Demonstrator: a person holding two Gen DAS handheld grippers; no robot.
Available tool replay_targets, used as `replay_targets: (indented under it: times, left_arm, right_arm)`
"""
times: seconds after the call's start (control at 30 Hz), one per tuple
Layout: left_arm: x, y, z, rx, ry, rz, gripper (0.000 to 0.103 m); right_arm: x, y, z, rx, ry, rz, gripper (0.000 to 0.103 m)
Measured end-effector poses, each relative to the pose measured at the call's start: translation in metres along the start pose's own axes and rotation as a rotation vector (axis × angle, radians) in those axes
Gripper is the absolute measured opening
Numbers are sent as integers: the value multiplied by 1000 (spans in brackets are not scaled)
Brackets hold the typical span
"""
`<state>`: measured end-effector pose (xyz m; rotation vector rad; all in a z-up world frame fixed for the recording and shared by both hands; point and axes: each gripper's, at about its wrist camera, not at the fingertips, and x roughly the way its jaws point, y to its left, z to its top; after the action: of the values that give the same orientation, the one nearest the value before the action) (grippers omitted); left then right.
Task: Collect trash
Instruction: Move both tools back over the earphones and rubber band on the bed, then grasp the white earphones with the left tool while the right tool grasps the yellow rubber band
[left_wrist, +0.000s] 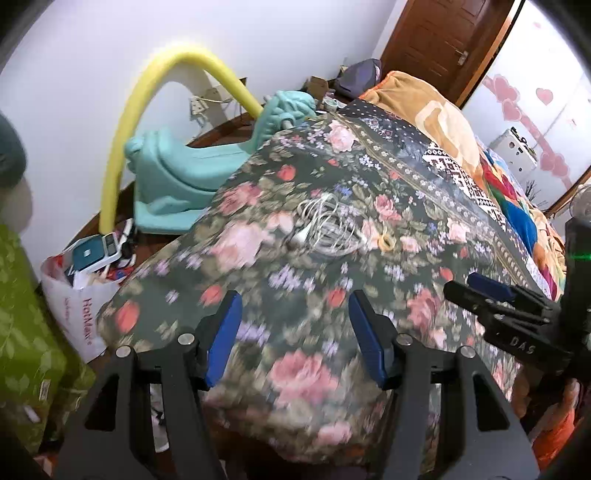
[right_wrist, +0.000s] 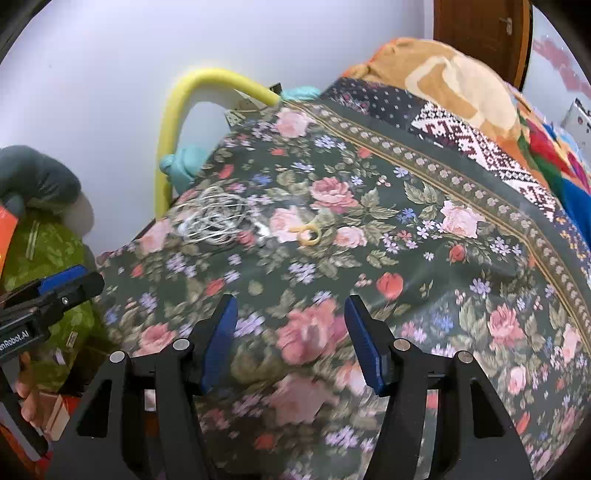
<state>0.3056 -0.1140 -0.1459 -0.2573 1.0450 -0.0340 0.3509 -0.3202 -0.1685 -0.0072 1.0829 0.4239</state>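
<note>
**A:** Left wrist view, item one: left gripper (left_wrist: 294, 338), fingers apart, nothing between them, poised over the floral bedspread (left_wrist: 332, 369).

**B:** Item two?

**A:** Tangle of white cable (left_wrist: 327, 230), earphone or charger lead, lying on the bedspread ahead of the fingers, well apart from them. Just beside it on the right, a small yellow loop (left_wrist: 386, 242), perhaps a rubber band or a peel scrap; too blurred to tell. At the right edge, the right gripper (left_wrist: 476, 288), too side-on to read. Off the bed to the left: a white plastic bag (left_wrist: 79, 306) stuffed with boxes, a yellow foam tube (left_wrist: 122, 155) arching over a teal cushion (left_wrist: 177, 177).

**B:** Right wrist view?

**A:** Right gripper (right_wrist: 291, 339), fingers apart, empty, above the bedspread (right_wrist: 406, 295). The cable tangle (right_wrist: 212, 221) lies ahead and to the left; the yellow loop (right_wrist: 310, 234) sits nearer the centre line, close by but not touching the cable so far as I can see. The left gripper (right_wrist: 70, 278) shows at the left edge.

**B:** Handling note?

**A:** Judged light, limp and springy. Strands would slip through a loose pinch, so I'd take the cable at its thickest knot. The loop looks soft and tiny; press into the yielding bedspread and nip its rim. Neither seems fragile.
</note>
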Motion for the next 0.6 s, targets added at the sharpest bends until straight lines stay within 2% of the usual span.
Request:
replay_targets:
  times: [0.17, 0.43, 0.47, 0.57, 0.6]
  left_arm:
    - [31, -7, 25, 12, -3, -27, 59]
    - [82, -8, 47, 17, 29, -51, 59]
    - [87, -9, 49, 18, 34, -55, 59]
    - [102, -11, 52, 19, 39, -64, 59]
    - [108, -13, 52, 23, 48, -60, 58]
  right_arm:
    - [37, -9, 18, -7, 13, -31, 56]
    - [97, -4, 36, -72, 32, -88, 55]
    - [101, -4, 37, -81, 16, -109, 53]
    - [106, -2, 41, -108, -2, -128, 37]
    - [108, -2, 41, -105, -3, -114, 28]
